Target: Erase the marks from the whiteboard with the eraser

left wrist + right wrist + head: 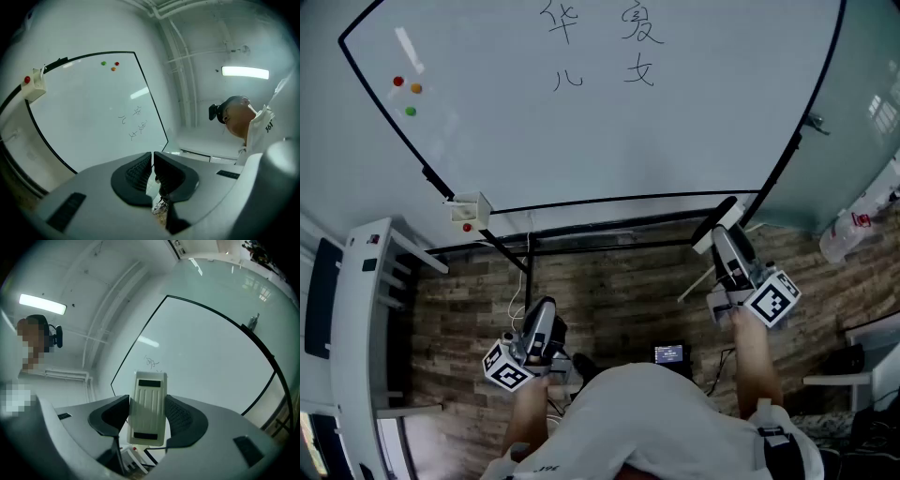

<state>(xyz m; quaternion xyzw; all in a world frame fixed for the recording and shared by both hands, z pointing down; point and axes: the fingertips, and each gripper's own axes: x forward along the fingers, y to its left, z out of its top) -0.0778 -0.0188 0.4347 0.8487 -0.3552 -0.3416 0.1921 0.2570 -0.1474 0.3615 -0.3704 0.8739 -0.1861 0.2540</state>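
Observation:
The whiteboard (pixel 609 122) fills the top of the head view, with black handwritten marks (pixel 600 47) near its upper middle. These marks (pixel 133 122) show small in the left gripper view, and one mark (pixel 151 362) shows just above the eraser in the right gripper view. My right gripper (pixel 724 234) is shut on a cream eraser (pixel 149 408) with ribbed back, held below the board's lower right edge, apart from the board. The eraser (pixel 717 225) juts toward the frame. My left gripper (pixel 546 305) hangs low over the floor, shut (pixel 152 161) with nothing in it.
Three coloured magnets (pixel 407 92) sit on the board's left part. A small white box with a red button (pixel 469 211) hangs at the board's lower left corner. A white rack (pixel 366 309) stands left, a plastic bag (pixel 862 220) right, a small screen (pixel 668 353) on the wood floor.

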